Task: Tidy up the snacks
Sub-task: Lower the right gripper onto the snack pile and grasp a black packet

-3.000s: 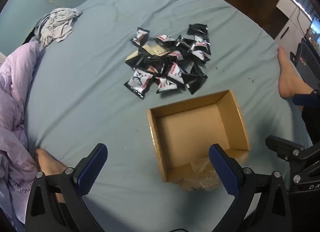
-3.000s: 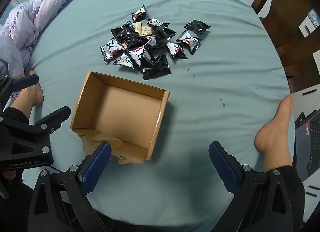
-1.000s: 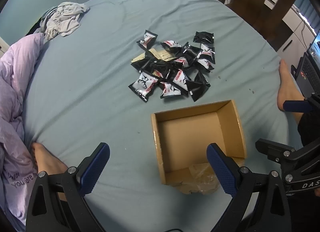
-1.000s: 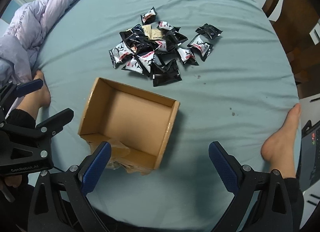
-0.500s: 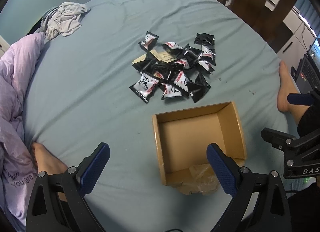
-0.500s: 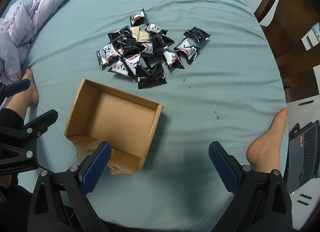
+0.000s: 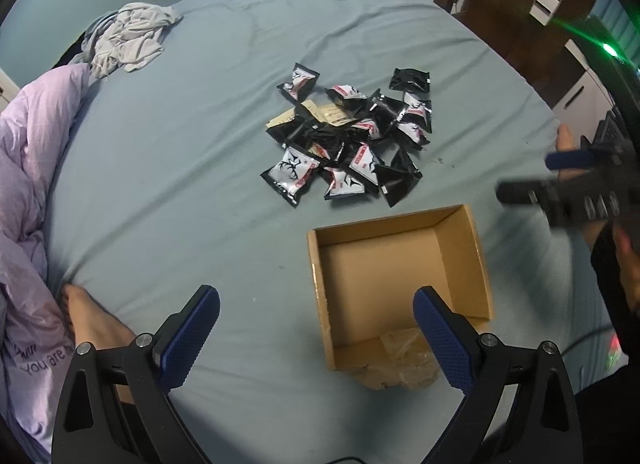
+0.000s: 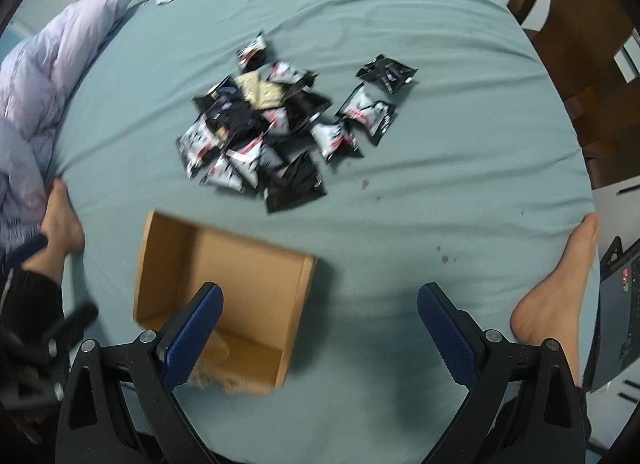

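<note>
— Cardboard box (image 7: 400, 264) has nothing in it yet! All the snack packets (image 7: 348, 140) lie in a heap on the bed (image 7: 180, 144), just past the box.

— So no snack is put away?

— Not one. The left tongs (image 7: 316, 328) and right tongs (image 8: 320, 328) are both spread wide, holding nothing. The snacks are well ahead of them.

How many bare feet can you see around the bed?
2. One bare foot at the blue sheet's left edge beside the lilac duvet; the other bare foot at its right edge. None seem hidden.
</note>
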### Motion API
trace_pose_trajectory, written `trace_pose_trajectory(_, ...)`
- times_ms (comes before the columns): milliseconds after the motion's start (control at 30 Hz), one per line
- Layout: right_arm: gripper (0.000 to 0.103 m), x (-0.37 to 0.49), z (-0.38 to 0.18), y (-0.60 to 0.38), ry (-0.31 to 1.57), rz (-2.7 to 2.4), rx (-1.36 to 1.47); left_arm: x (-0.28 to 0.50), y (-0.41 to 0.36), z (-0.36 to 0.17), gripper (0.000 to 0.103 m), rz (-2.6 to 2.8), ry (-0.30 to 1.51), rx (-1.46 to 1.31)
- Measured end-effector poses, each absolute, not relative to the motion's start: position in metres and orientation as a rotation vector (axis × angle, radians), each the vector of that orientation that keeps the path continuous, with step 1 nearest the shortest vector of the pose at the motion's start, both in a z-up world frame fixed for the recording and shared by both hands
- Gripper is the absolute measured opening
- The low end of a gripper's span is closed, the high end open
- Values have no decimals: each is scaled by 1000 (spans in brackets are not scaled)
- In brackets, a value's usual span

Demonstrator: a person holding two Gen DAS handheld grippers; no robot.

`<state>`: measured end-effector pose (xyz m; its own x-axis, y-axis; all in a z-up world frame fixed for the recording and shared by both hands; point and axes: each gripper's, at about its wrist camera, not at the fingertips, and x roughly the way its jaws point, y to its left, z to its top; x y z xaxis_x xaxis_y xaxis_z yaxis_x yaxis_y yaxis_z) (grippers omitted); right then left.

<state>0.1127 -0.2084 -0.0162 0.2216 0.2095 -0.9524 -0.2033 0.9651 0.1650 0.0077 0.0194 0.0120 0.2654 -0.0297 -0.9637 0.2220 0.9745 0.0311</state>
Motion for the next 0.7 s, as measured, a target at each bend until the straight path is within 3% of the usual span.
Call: trace_pose_trajectory(700, 94, 208, -104, -194, 1422, 341, 7, 31, 34, -4, 99, -149, 1350, 117)
